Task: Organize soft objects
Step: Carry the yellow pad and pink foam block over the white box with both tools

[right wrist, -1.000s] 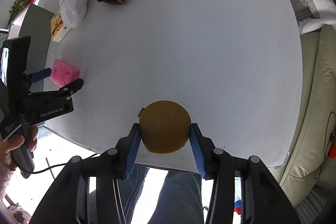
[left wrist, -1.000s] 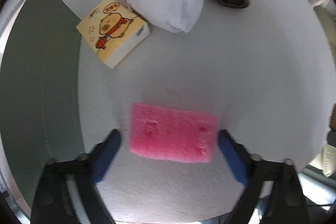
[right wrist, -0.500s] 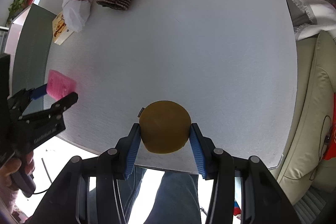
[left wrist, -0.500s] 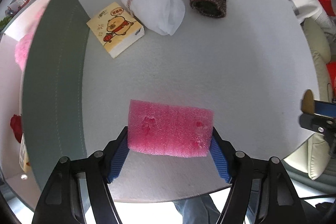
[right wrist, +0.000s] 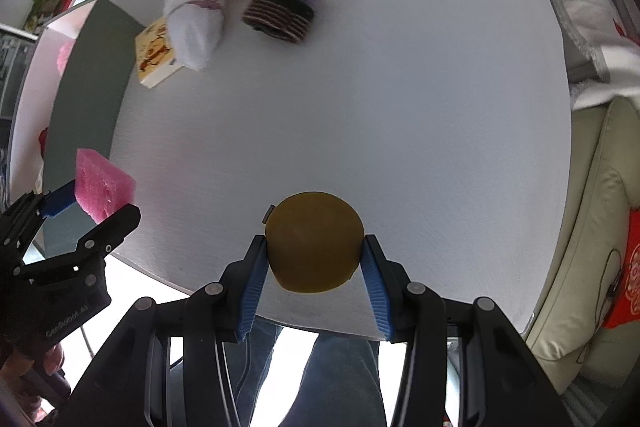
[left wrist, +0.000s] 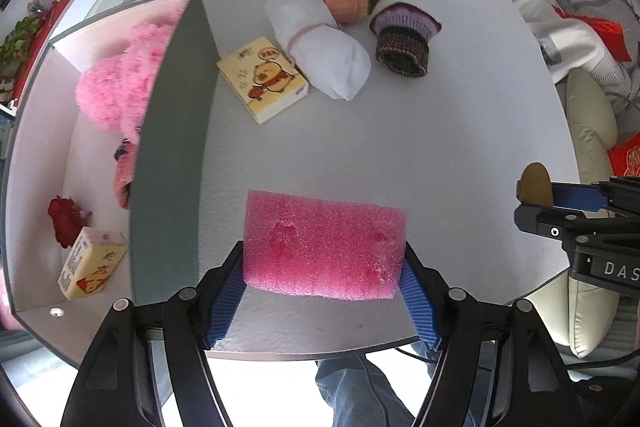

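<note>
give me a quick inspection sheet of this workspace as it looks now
surface: white table, bare in the middle
job's things: pink foam block and brown round pad, both held above the table
clutter: tissue pack, white bundle, knitted cup at the far side
grippers: left gripper shut on the block; right gripper shut on the pad
cables: thin cable below the right gripper
surroundings: open box with pink fluffy item, cream sofa
</note>
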Available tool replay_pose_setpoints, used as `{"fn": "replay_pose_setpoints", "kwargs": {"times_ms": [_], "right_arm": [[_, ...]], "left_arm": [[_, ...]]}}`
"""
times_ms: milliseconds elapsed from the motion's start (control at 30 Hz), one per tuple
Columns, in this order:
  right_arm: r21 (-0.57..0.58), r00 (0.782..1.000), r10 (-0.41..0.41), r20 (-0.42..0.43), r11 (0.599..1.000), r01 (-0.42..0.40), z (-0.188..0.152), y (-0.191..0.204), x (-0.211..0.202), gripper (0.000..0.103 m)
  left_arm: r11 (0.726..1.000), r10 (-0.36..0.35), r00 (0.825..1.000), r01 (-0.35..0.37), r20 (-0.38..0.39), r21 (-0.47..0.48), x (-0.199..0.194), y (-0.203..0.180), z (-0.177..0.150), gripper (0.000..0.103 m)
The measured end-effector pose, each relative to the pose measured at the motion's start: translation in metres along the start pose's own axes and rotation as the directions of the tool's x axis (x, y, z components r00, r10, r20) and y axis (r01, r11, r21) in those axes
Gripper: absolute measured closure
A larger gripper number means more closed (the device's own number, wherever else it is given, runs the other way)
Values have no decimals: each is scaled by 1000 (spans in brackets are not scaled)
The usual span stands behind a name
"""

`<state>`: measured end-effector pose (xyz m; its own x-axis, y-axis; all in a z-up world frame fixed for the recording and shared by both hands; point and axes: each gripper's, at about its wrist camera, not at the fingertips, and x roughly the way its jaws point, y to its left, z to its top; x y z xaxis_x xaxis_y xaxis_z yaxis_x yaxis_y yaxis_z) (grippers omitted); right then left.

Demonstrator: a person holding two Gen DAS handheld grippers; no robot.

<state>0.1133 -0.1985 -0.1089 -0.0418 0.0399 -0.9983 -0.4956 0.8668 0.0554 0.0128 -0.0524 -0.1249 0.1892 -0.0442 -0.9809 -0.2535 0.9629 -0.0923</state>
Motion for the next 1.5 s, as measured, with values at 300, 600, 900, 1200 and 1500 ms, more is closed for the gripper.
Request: {"fn": "replay_pose_setpoints", "kwargs": {"times_ms": [300, 600, 900, 1200, 1500], "right_arm": [[-84, 999, -19, 30, 996, 22, 9, 30, -24, 53], [-180, 998, -39, 57, 982, 48, 22, 67, -41, 52], [-296, 995, -51, 88, 952, 75, 37, 119, -50, 52], [-421, 993, -35, 109, 904, 79, 50, 182, -52, 52], [-532, 993, -24, 117, 843, 83, 54, 236, -53, 52]], "left_arm": [[997, -5, 998, 9, 63, -70, -37, 32, 8, 30], [988, -1, 993, 19, 120, -151, -54, 64, 5, 30], [963, 17, 985, 29, 169, -269, -68, 105, -6, 30], [921, 59, 980, 20, 192, -389, -78, 148, -23, 30], [861, 121, 971, -1, 204, -508, -89, 191, -38, 30]]}}
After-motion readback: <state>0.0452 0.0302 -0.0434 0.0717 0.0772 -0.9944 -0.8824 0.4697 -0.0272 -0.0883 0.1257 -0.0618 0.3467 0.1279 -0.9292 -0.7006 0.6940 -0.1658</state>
